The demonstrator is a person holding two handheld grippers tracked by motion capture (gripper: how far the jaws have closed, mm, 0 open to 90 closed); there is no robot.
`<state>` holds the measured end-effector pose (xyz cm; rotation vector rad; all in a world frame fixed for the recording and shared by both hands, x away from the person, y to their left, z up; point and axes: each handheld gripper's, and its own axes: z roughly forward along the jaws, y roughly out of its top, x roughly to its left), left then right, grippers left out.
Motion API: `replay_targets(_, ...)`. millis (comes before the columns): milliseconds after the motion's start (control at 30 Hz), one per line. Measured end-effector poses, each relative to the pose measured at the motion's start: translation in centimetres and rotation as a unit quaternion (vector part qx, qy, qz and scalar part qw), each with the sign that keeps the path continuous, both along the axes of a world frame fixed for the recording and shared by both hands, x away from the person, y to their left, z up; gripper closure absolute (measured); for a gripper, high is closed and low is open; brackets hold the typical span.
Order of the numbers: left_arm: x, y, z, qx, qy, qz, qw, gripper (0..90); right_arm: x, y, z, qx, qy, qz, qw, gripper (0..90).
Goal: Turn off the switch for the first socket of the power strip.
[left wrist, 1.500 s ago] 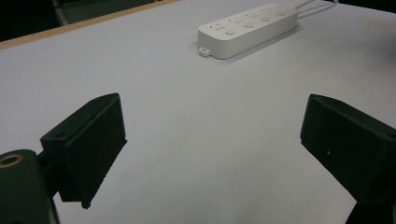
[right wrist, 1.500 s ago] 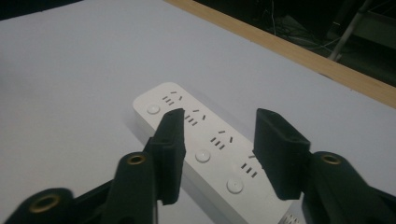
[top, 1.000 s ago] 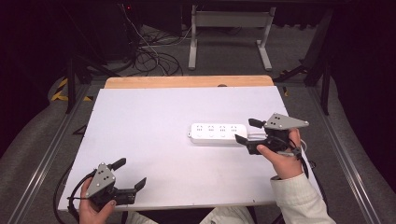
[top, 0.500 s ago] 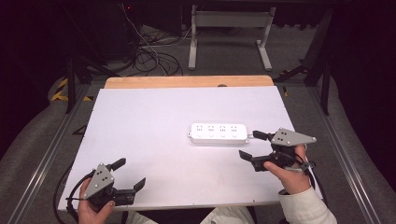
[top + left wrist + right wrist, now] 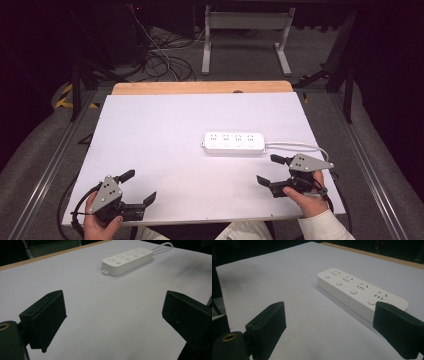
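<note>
Nearest, lower left of the high view: left claw (image 5: 141, 187) held low over the front edge of the white tabletop (image 5: 165, 130), jaws spread wide, nothing between them. It sits well apart from the work, probably parked there so it stays out of the way while the other hand does the approach. In the left gripper view the two black jaws frame bare white surface, with the strip far off in the upper right.

Lower right of the high view: right claw (image 5: 271, 170), also spread and empty, angled toward the centre of the frame. It is near the power strip (image 5: 234, 142) but not touching it. The right gripper view puts the strip (image 5: 359, 293) just beyond the jaws, its long side facing them, which reads as a line-up for a grasp across the narrow width.

Farther: the power strip lies flat right of centre on the tabletop, sockets and buttons up. Its white cable (image 5: 300, 145) loops off the right end toward the table's right edge, so any pull on the strip will drag the cable.

Far edge: bare wooden strip (image 5: 200, 88).
</note>
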<state>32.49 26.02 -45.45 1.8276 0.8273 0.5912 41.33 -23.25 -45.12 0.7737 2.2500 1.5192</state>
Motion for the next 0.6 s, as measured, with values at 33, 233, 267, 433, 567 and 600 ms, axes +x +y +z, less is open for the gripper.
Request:
replay_targets(33,0.0,0.0,0.0,-0.001,0.0,0.0,1.0,5.7,-0.1,0.0,-0.2,0.0,-0.002,0.0,1.0,11.6)
replay_targets(233,0.0,0.1,-0.1,0.0,0.001,-0.002,1.0,4.9,-0.5,0.3,-1.7,-0.027,0.002,-0.006,0.9996,11.4)
replay_targets(267,0.0,0.1,-0.1,0.0,0.001,-0.002,1.0,4.8,-0.5,0.3,-2.0,-0.031,0.005,-0.005,0.9995,11.4)
replay_targets(433,0.1,0.0,-0.2,0.005,0.005,0.001,1.0,4.9,-0.7,0.5,-2.9,-0.059,0.004,-0.008,0.9982,11.5)
replay_targets(567,0.3,-0.1,-0.5,-0.006,0.013,0.004,0.9999,4.8,-0.6,0.5,-3.0,-0.08,-0.005,-0.025,0.9965,11.6)
replay_targets(600,0.3,-0.1,-0.6,-0.01,0.015,0.004,0.9998,4.9,-0.6,0.4,-2.9,-0.079,-0.01,-0.028,0.9964,11.7)
